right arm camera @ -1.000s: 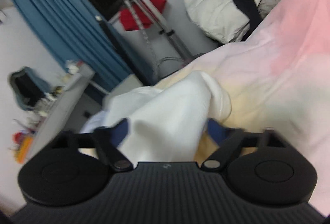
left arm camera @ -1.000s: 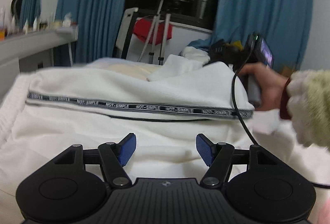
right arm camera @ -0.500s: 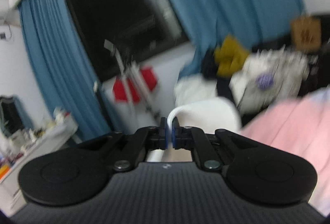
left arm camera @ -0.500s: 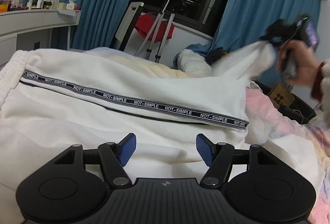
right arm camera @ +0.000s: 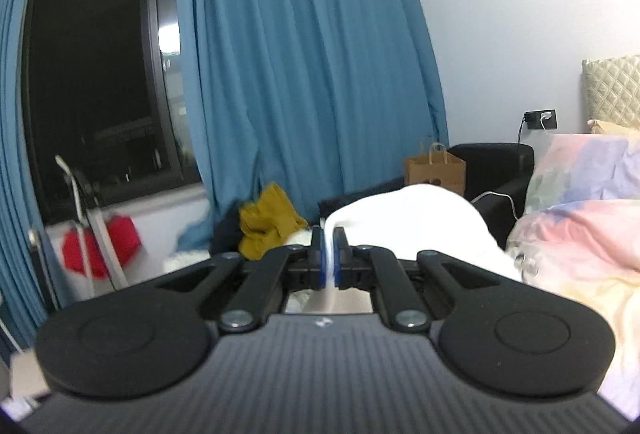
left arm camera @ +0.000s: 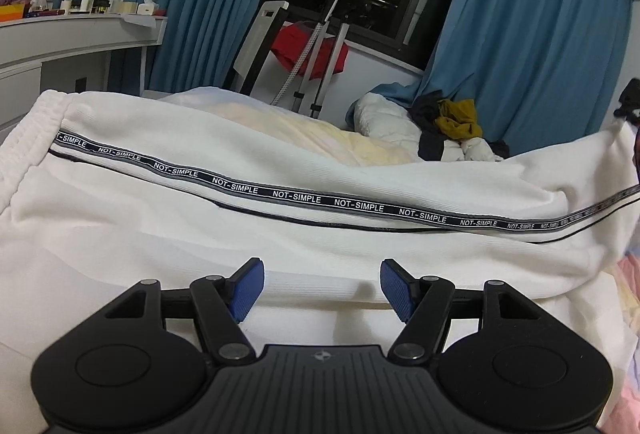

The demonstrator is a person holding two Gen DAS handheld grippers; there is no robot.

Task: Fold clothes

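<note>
White trousers [left arm camera: 280, 226] with a black "NOT-SIMPLE" side stripe [left arm camera: 296, 196] lie stretched across the bed; the elastic waistband [left arm camera: 28, 138] is at the left. My left gripper [left arm camera: 322, 286] is open and empty, low over the near part of the trousers. My right gripper [right arm camera: 329, 252] is shut on the white cloth of the trouser leg end [right arm camera: 416, 218] and holds it raised off the bed. In the left wrist view that leg end [left arm camera: 612, 162] is lifted at the far right, where only a dark edge of the right gripper shows.
A pastel bedspread [right arm camera: 580, 234] covers the bed. A heap of clothes with a mustard piece [left arm camera: 456, 118] lies beyond the bed. A drying rack with a red garment [left arm camera: 308, 50] stands by the window. A dresser [left arm camera: 76, 34] is at left, a paper bag [right arm camera: 436, 170] at right.
My right gripper closed on the leg end and lifted it up and to the right, pulling the trouser leg out straight. My left gripper stayed open over the trousers.
</note>
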